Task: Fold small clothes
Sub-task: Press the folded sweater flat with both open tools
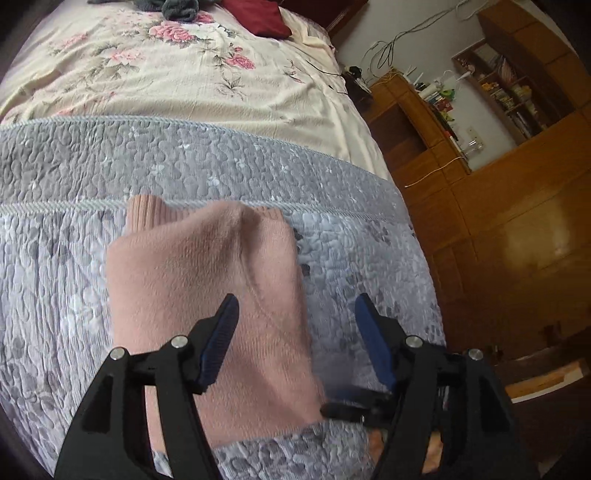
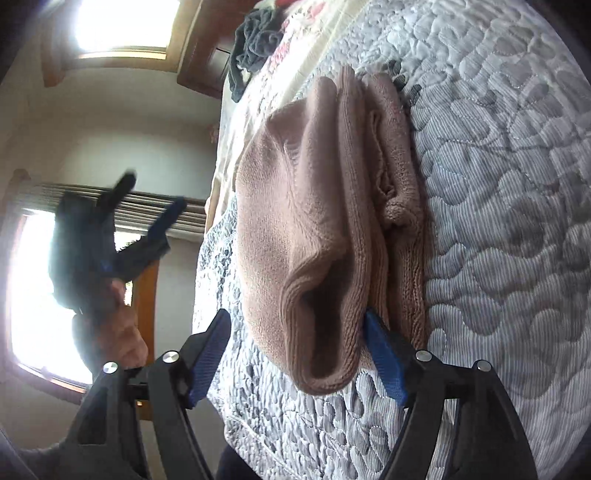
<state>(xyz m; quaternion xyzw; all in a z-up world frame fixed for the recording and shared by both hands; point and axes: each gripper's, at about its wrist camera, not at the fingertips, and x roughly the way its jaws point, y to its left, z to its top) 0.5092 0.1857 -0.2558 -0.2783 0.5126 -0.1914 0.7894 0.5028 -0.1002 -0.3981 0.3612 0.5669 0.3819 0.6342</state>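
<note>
Garment (image 2: 314, 221) between right claw (image 2: 297, 332) fingers

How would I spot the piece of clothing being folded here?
Find the bed's grey quilt, nearer than the floral sheet. The pink knit lies folded on it. It is the only pink, ribbed piece; the dark clothes sit far up the bed.

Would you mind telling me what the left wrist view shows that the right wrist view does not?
Only the left wrist view shows the red pillow, the wooden shelving with wall cables, and the open left gripper from behind. Only the right wrist view shows the windows, the open right gripper at the garment's ribbed opening, and the person's hand carrying the left gripper. Both show the folded pink knit garment on the grey quilted bedspread, plus the dark clothes pile further up the bed.
</note>
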